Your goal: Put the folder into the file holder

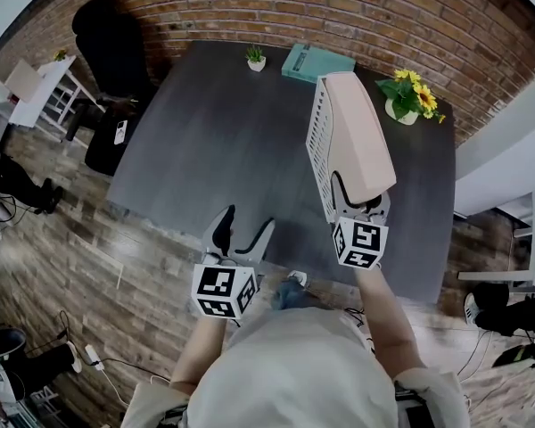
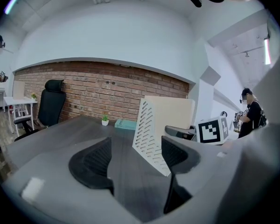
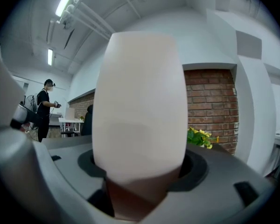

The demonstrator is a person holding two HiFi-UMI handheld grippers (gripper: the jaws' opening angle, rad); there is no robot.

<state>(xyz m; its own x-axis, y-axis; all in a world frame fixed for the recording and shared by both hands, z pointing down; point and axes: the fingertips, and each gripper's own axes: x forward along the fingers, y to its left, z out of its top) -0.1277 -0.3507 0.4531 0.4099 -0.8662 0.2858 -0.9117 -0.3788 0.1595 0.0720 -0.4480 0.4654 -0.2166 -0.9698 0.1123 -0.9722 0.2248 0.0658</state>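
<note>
Right claw [image 1: 360, 205] with jaws spread wide, pale pink folder [image 1: 361, 141] between them, standing inside white slatted file holder [image 1: 318, 136] just ahead of claw on dark table [image 1: 205, 132], left claw [image 1: 241, 228] to its left, jaws apart, nothing between them, over table's near edge

Table [image 1: 205, 141]: dark grey, faint grain. On it: file holder [image 1: 319, 141] white, slotted in rows; folder [image 1: 361, 141] pale pinkish beige, plain. At the table's far edge: teal book [image 1: 316, 62], yellow flowers [image 1: 412, 83] with green leaves. Behind the table: red-brown brick wall [image 1: 339, 7].
</note>
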